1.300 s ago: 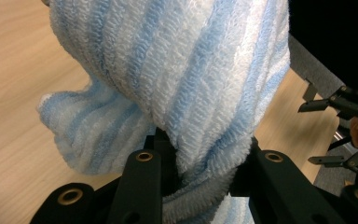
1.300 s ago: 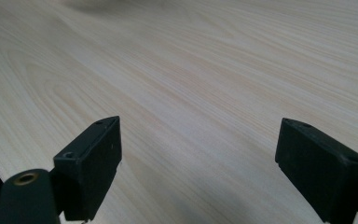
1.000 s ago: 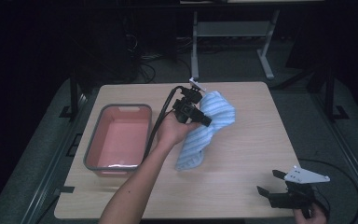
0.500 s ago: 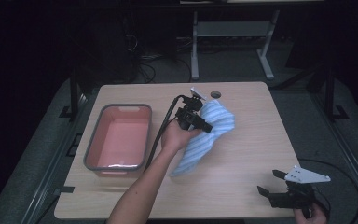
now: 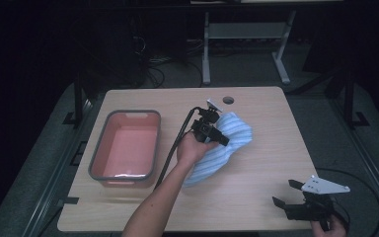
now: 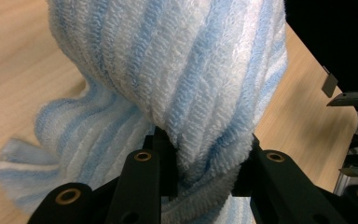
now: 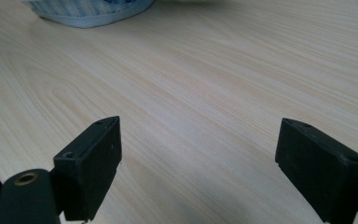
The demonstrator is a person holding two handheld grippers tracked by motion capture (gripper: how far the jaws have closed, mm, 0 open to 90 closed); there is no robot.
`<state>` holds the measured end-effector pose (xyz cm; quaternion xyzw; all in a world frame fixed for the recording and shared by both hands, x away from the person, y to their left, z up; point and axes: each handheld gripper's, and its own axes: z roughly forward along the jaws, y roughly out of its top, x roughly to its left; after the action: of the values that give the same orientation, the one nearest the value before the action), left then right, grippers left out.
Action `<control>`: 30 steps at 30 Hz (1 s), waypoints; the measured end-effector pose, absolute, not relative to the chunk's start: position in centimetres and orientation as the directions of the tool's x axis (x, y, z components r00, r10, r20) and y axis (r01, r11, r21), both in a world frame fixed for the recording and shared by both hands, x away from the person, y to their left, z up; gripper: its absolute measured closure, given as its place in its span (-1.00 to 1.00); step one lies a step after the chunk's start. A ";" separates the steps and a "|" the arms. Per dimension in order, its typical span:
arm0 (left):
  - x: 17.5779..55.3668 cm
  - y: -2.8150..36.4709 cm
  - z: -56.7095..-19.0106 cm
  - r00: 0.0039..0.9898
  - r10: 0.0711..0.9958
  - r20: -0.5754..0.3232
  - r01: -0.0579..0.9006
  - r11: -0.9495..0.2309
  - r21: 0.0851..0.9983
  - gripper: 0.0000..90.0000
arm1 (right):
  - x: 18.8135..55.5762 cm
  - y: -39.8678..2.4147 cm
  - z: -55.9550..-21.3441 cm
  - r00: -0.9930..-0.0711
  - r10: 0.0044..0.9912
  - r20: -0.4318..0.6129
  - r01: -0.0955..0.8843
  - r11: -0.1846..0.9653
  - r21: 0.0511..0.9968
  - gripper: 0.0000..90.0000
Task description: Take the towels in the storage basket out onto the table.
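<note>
The towel [image 5: 223, 145] sits mid-table, a bit right of centre, bunched up and partly lifted; its near end trails down on the wood toward us. In the left gripper view a fat fold of the towel [image 6: 182, 84] is pinched between the jaws, so we've got the left gripper [image 5: 216, 132] clamped on it. Grab is done, as far as we can tell.

What's left, we judge: carry it over and drop it in the tub [image 5: 98, 163], which stands to the left of the towel, apart from it, w/ nothing in it that we can see. Towel is not over the tub yet, and most of it is on or near the table [image 5: 266, 163], so we'd call this early-to-mid: picked, not moved across, not released.

The right gripper [image 5: 288, 193] is at the near right corner, well apart from the towel. In its own view the right gripper [image 7: 198, 140] has jaws wide apart over bare wood, holding nothing, w/ a towel edge [image 7: 88, 9] far off at top. It looks idle for now.
</note>
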<state>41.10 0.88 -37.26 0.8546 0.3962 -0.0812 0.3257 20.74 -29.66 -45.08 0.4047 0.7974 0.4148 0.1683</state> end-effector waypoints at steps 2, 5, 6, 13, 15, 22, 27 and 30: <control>41.1 0.8 -37.8 0.668 0.632 -0.393 0.734 -0.473 0.487 0.53 | 20.7 -29.6 -45.1 -0.615 0.786 0.070 0.510 0.329 0.795 -0.69; 41.1 0.7 -38.6 0.656 0.640 -0.401 0.744 -0.460 0.484 0.53 | 20.7 -29.6 -45.1 -0.615 0.785 0.073 0.513 0.328 0.793 -0.69; 41.1 0.7 -38.6 0.656 0.640 -0.401 0.744 -0.460 0.484 0.53 | 20.7 -29.6 -45.1 -0.615 0.785 0.072 0.512 0.328 0.794 -0.69; 41.1 0.4 -39.1 0.649 0.643 -0.407 0.750 -0.451 0.484 0.52 | 20.8 -29.6 -45.1 -0.615 0.785 0.072 0.511 0.328 0.794 -0.69; 41.1 0.3 -39.3 0.646 0.645 -0.409 0.753 -0.449 0.481 0.52 | 20.8 -29.6 -45.1 -0.616 0.785 0.071 0.511 0.329 0.794 -0.69; 41.0 -0.1 -39.9 0.643 0.652 -0.401 0.756 -0.457 0.468 0.44 | 20.8 -29.6 -45.1 -0.617 0.784 0.072 0.512 0.330 0.793 -0.69; 41.0 -0.4 -40.5 0.643 0.657 -0.393 0.757 -0.468 0.456 0.39 | 20.8 -29.6 -45.1 -0.616 0.784 0.070 0.511 0.330 0.794 -0.69; 40.8 -0.6 -40.7 0.641 0.660 -0.392 0.759 -0.467 0.454 0.39 | 20.7 -29.6 -45.1 -0.616 0.785 0.072 0.512 0.329 0.794 -0.69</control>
<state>40.80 -0.58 -40.69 0.8527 0.4159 -0.0806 0.3056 20.70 -29.56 -45.06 0.4060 0.7983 0.4131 0.1650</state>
